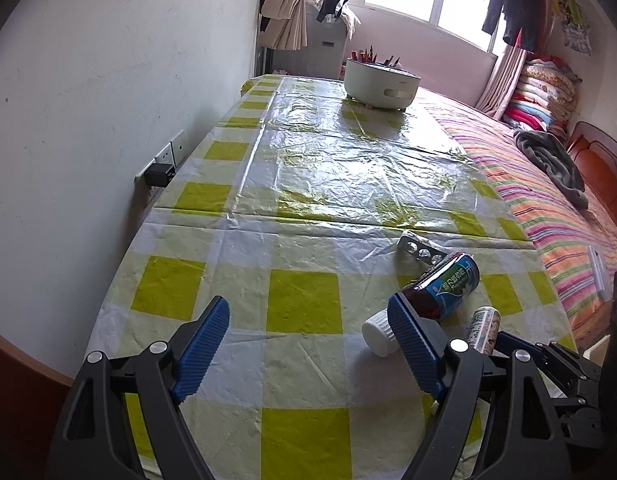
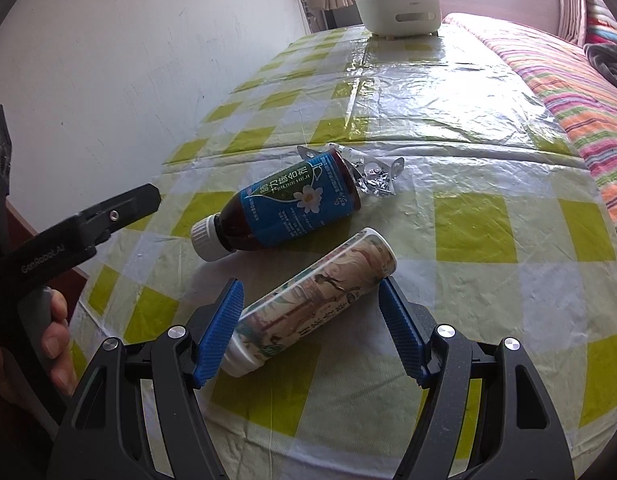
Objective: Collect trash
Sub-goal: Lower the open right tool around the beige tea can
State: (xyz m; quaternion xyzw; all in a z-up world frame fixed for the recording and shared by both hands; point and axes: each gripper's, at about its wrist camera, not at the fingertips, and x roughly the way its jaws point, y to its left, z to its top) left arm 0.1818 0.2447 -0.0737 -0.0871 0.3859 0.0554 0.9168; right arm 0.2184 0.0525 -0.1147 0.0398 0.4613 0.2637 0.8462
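A brown bottle with a blue label (image 2: 284, 208) and white cap lies on its side on the checked tablecloth. Behind it lies a crumpled silver blister pack (image 2: 374, 178). A white cylinder bottle with a picture label (image 2: 312, 300) lies in front, between the open jaws of my right gripper (image 2: 312, 328); the left pad touches it. My left gripper (image 1: 308, 340) is open and empty, left of the brown bottle (image 1: 444, 288). The blister pack (image 1: 420, 249) and the cylinder bottle (image 1: 484, 330) show there too.
A white round pot (image 1: 382, 84) stands at the table's far end. A white wall with a socket and plug (image 1: 160, 170) runs along the left. A striped bed (image 1: 548, 200) lies along the table's right edge. The table (image 2: 488, 380) carries a green-checked cloth.
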